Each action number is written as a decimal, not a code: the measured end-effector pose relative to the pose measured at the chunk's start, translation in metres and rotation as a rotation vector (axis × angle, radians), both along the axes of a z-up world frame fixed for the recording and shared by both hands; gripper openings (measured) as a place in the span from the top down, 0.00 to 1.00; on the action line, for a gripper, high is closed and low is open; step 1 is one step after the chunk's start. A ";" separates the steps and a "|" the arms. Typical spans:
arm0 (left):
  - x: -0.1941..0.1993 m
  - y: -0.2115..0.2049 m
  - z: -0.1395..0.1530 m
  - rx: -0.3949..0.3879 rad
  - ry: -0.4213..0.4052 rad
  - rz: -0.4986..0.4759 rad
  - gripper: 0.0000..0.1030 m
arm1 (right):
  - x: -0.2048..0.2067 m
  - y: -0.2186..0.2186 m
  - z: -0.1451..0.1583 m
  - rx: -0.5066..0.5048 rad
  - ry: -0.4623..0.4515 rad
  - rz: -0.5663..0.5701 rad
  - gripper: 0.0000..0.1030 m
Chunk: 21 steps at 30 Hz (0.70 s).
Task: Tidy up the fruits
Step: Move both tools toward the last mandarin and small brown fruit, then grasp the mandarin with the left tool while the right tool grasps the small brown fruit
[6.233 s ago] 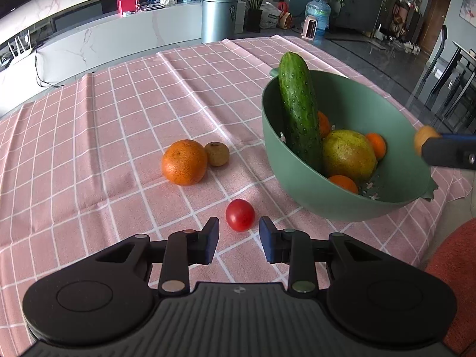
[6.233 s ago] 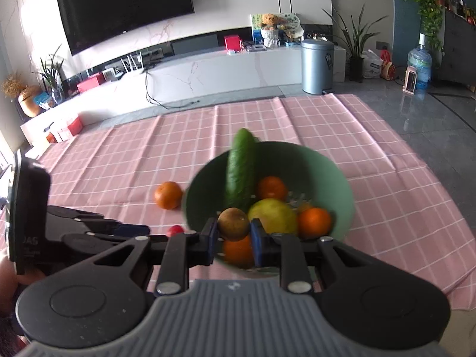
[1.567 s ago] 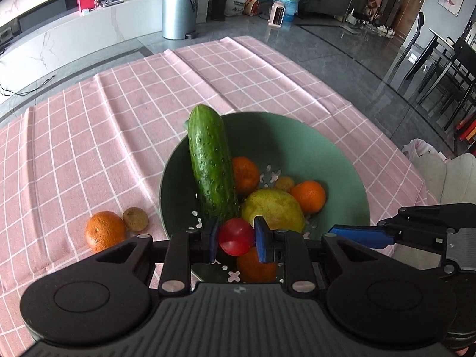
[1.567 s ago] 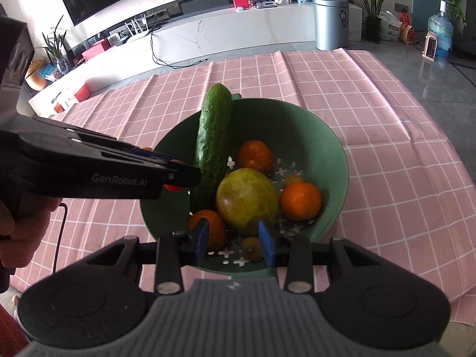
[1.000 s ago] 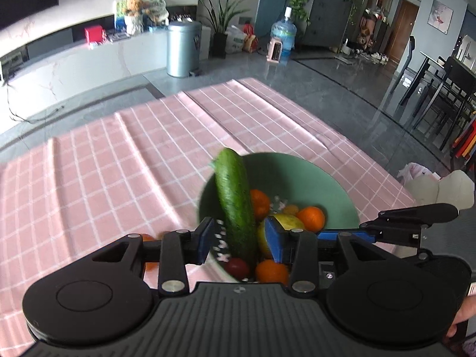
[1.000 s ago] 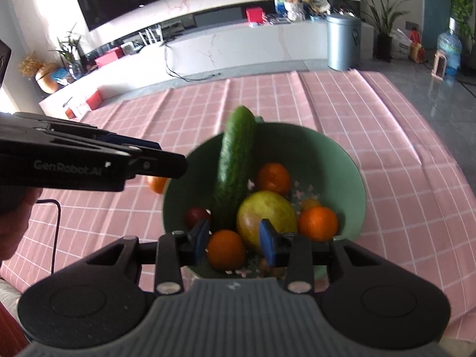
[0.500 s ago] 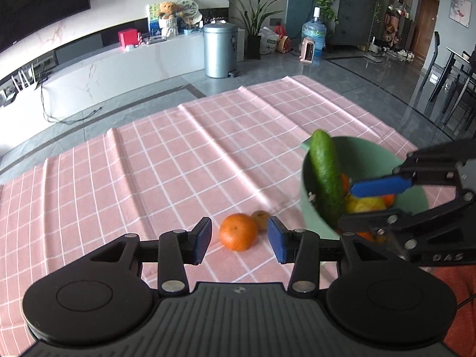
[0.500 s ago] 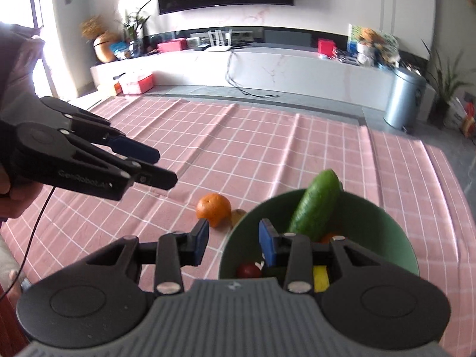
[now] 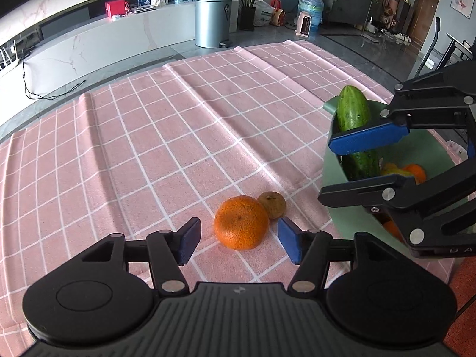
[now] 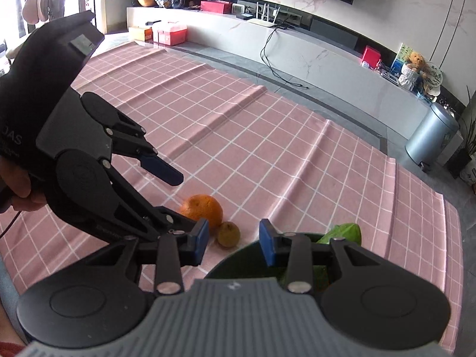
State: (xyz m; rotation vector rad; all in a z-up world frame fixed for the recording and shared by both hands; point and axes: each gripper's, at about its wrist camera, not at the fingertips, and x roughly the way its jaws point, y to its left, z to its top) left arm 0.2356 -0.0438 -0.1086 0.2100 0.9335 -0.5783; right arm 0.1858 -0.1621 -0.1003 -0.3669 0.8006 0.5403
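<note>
One orange [image 9: 241,226] and one small brown fruit [image 9: 272,204] are seen touching on the tablecloth [image 9: 148,148]; one cucumber [image 9: 354,119] leans in the green bowl [image 9: 334,196]. Left gripper [image 9: 238,239] and right gripper [image 10: 232,241] are both spread apart, empty.

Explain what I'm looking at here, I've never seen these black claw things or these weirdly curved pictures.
No robot: a person holds a two-finger clamp in each hand, each carrying a wide-angle camera looking along its fingers. One picture is from the left gripper, one from the right gripper; each also shows the other. Both are open and hold nothing. On the pink checked tablecloth lie a round orange and, touching it, a small brownish fruit. Beside them a green plastic bowl holds a long green cucumber and more fruit.
</note>
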 end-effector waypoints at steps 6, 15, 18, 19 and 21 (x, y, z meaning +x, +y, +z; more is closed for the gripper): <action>0.010 -0.001 -0.010 -0.020 0.029 0.004 0.32 | 0.014 0.006 -0.007 -0.037 0.010 0.022 0.67; 0.014 0.006 -0.013 -0.068 0.061 -0.001 0.51 | 0.034 0.015 -0.013 -0.100 0.057 0.079 0.67; 0.012 0.016 -0.009 -0.060 0.059 0.024 0.51 | 0.041 0.023 -0.014 -0.134 0.077 0.125 0.67; 0.012 0.021 -0.008 -0.062 0.062 0.037 0.51 | 0.044 0.027 -0.015 -0.149 0.086 0.142 0.67; 0.012 0.031 -0.005 -0.067 0.063 0.062 0.51 | 0.050 0.034 -0.017 -0.183 0.116 0.168 0.68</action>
